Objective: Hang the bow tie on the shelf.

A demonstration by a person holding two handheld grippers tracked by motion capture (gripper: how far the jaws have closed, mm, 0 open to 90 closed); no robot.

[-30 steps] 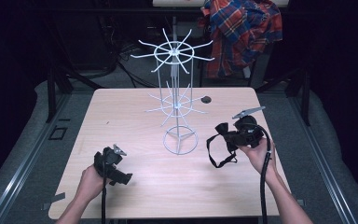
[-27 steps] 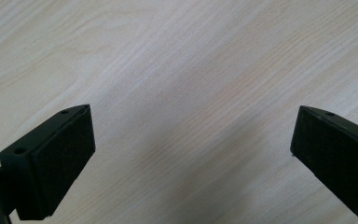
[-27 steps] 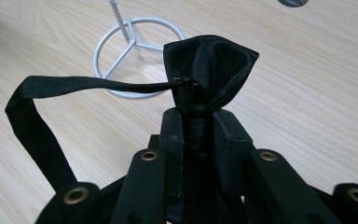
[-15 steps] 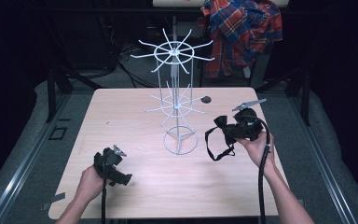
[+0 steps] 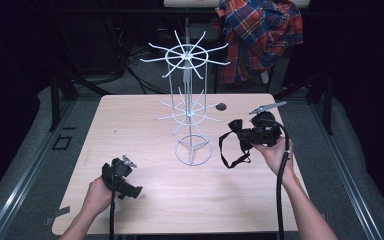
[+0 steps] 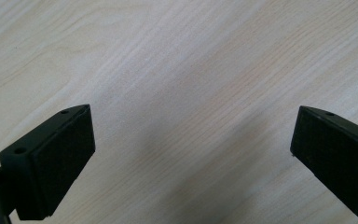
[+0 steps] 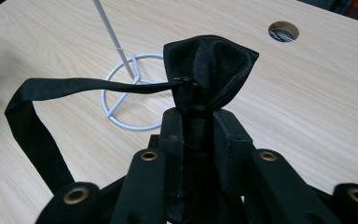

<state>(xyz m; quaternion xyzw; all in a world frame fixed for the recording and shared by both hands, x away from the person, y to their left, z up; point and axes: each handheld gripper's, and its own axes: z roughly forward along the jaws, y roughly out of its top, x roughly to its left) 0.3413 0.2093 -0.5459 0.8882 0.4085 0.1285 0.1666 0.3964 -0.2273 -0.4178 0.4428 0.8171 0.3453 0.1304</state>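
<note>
A black bow tie (image 5: 236, 126) with a long strap (image 5: 228, 156) hangs off the table on the right, my right gripper (image 5: 245, 135) shut on it. In the right gripper view the jaws pinch the tie's middle (image 7: 209, 70), and the strap (image 7: 32, 116) loops off to the left. A white wire display rack (image 5: 187, 100) with radiating hooks stands mid-table on its ring base (image 7: 121, 93), just left of the tie. My left gripper (image 5: 130, 189) rests low at the front left, open, with bare wood between its pads (image 6: 65, 158).
The wooden table (image 5: 145, 125) has a round cable hole (image 5: 221, 106) behind the rack, also seen as the cable hole (image 7: 283, 31). A plaid shirt (image 5: 260, 35) hangs behind the table. Black cables trail from both grippers toward the front edge.
My right gripper has drifted slightly farther and higher in the high view, carrying the bow tie with it. The left gripper has stayed where it was.
</note>
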